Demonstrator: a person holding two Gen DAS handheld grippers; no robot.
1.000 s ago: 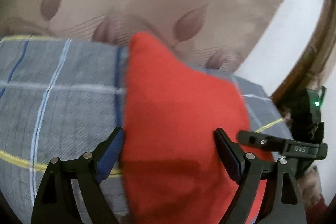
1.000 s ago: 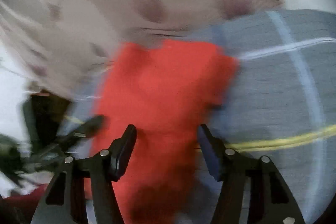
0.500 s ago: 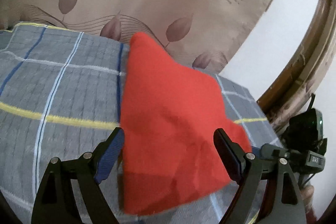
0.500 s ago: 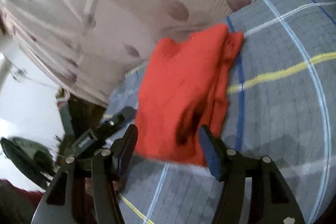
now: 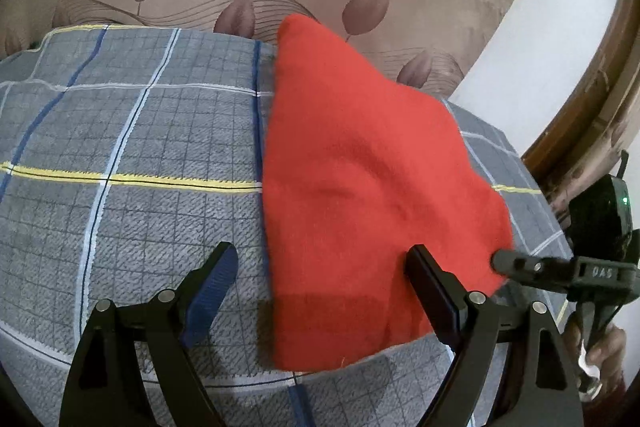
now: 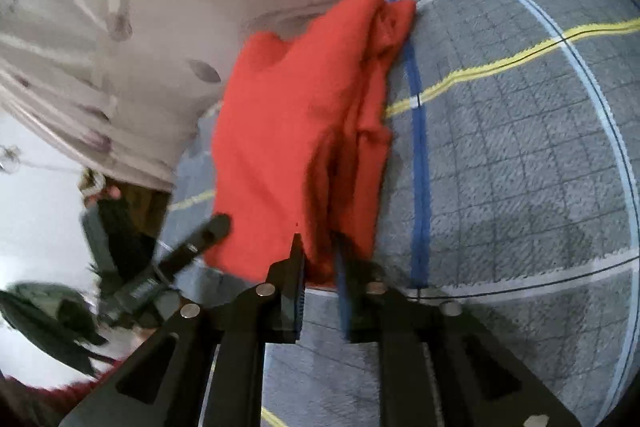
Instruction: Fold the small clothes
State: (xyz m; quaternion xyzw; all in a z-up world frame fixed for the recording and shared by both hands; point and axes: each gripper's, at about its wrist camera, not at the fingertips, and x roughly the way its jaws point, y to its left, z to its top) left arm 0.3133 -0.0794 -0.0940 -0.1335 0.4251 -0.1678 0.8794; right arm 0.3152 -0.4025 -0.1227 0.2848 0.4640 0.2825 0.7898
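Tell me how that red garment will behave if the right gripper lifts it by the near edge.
The red garment will probably sag limply: its right side already bunches into soft folds. It looks like light knit fabric. Its layers may slide apart, since the right gripper pinches only one edge.

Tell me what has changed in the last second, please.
The right gripper, open a second ago, has closed on the near edge of the red cloth. The left gripper stays open over the cloth, which still lies on the checked blanket.
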